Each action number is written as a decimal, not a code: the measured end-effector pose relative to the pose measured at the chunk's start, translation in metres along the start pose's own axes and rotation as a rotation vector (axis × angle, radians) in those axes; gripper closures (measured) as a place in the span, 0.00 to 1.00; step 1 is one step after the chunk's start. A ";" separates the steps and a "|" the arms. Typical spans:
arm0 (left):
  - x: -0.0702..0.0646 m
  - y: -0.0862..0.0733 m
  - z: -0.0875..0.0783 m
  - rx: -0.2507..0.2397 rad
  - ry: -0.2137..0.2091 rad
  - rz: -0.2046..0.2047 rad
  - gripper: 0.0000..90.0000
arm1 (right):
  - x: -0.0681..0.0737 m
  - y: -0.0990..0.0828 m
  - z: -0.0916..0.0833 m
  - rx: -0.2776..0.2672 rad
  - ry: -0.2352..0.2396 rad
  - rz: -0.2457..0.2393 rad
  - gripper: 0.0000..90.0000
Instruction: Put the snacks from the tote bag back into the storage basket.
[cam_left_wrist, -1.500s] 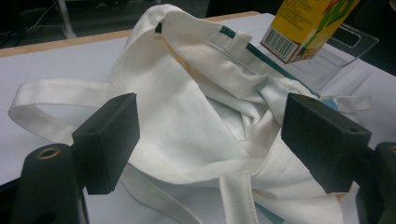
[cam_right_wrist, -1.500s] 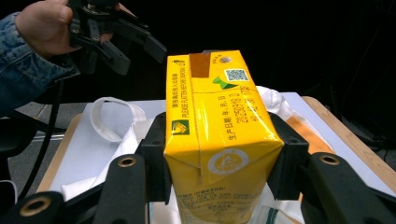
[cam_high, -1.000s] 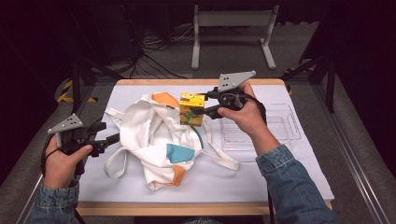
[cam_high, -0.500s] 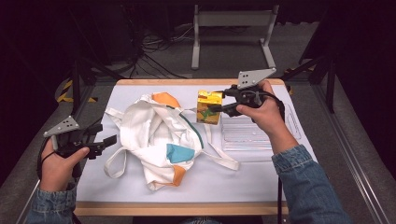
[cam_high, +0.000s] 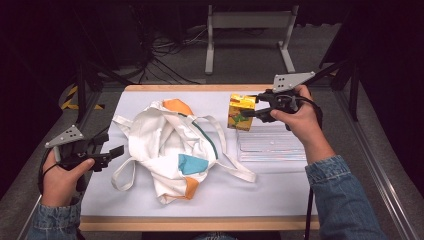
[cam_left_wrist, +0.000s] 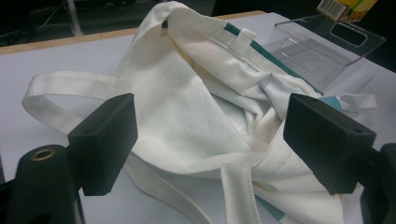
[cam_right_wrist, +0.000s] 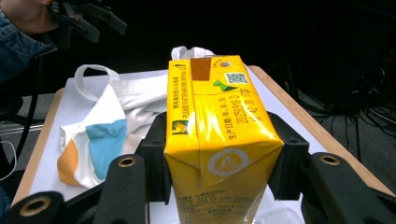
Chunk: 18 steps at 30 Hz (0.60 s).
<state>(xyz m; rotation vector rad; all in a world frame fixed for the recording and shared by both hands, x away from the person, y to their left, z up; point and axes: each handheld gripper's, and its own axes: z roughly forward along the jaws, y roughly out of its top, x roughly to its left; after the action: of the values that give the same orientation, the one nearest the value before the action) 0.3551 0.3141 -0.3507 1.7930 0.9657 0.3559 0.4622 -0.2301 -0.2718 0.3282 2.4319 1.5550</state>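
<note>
A yellow drink carton (cam_high: 240, 111) hangs above the table's right half, over the far edge of a clear plastic tray (cam_high: 272, 145). My right gripper (cam_high: 248, 113) is shut on the carton (cam_right_wrist: 219, 135), one jaw on each side. A white tote bag (cam_high: 172, 145) with orange, teal and blue patches lies crumpled mid-table. My left gripper (cam_high: 119, 151) stands open at the table's left edge, its black pads (cam_left_wrist: 103, 140) apart with the tote bag (cam_left_wrist: 196, 116) and its straps spread just beyond them.
The clear tray (cam_left_wrist: 317, 46) lies right of the bag on the white table top (cam_high: 280, 190). A wooden rim (cam_high: 200, 223) edges the table. Beyond the far edge are a metal stand (cam_high: 248, 35) and floor cables.
My right gripper has lifted the carton away from the bag, up and to the right over the tray. My left gripper has drawn back slightly leftward.
</note>
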 end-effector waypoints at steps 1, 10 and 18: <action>0.000 0.000 0.000 -0.001 0.000 0.000 0.21 | -0.003 -0.004 -0.005 0.005 -0.004 0.005 0.57; 0.000 0.000 0.000 0.000 -0.001 0.000 0.21 | -0.010 -0.017 -0.019 0.006 -0.008 0.015 0.57; 0.000 0.000 0.002 0.008 -0.002 0.000 0.20 | -0.015 -0.034 -0.022 0.025 -0.013 0.035 0.57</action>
<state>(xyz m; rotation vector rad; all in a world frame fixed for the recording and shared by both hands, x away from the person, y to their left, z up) 0.3562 0.3127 -0.3516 1.8004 0.9672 0.3508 0.4676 -0.2678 -0.2922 0.3870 2.4498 1.5331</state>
